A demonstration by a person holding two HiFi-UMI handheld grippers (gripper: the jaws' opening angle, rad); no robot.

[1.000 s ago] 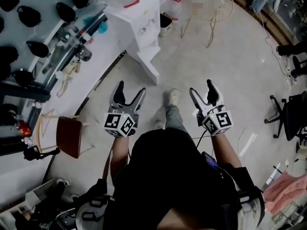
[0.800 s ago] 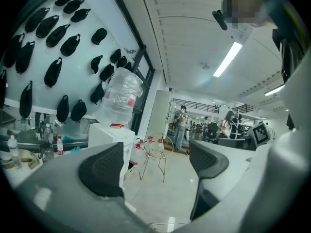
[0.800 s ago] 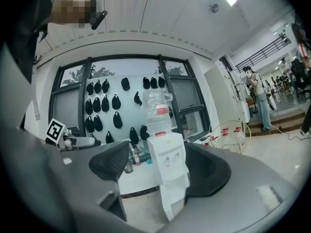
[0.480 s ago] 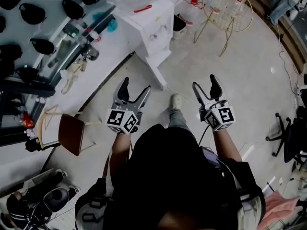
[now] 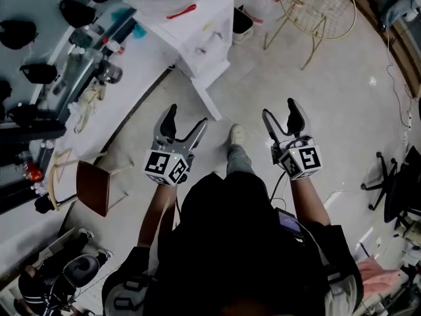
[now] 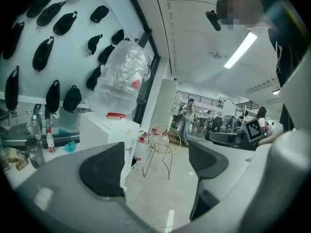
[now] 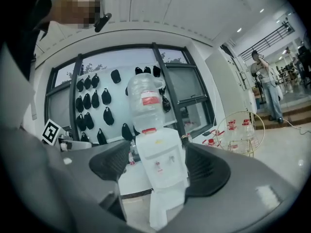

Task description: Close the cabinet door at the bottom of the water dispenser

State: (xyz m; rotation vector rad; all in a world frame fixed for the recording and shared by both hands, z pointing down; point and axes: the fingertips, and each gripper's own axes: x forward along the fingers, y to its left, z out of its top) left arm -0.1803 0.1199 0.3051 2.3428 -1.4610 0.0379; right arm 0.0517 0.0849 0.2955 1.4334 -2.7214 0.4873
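Left gripper (image 5: 185, 115) and right gripper (image 5: 279, 109) point forward, jaws wide apart and empty, likely ready to push. Far ahead, the white box-shaped water dispenser's (image 5: 197, 28) white bottom cabinet door (image 5: 205, 99) stands open.

I'd call this a big open workspace, part lab and part office. There's a pale polished floor (image 5: 329, 117), a rolling office chair (image 5: 396, 191), and a cluttered bench (image 5: 125, 91) under a white wall hung with rows of black items (image 6: 44, 54). A water dispenser (image 7: 160, 171) stands nearby, with strip lighting (image 6: 240, 50) overhead, a railed upper level (image 6: 204, 100) and a person standing in the distance (image 6: 186, 115).
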